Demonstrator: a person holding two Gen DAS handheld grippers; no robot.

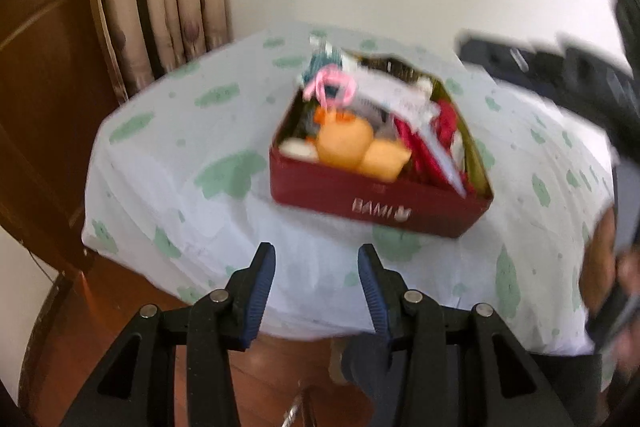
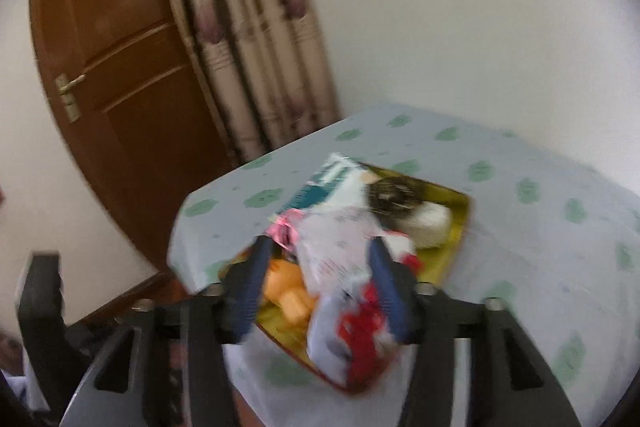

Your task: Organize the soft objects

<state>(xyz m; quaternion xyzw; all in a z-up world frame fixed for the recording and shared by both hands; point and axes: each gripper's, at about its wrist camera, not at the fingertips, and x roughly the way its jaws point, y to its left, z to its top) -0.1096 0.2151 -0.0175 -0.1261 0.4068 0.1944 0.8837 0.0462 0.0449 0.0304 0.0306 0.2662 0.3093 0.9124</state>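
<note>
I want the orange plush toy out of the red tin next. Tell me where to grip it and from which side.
Grip the orange plush toy across its rounded upper lump, coming from above. It sits low against the red tin front wall with packets crowding its right, so only the top is free. The left claw is open and empty, in front of the tin.

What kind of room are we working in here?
Probably a room in a home: a varnished wooden door, patterned curtains and a small table under a leaf-print cloth holding a red tin of soft toys.
</note>
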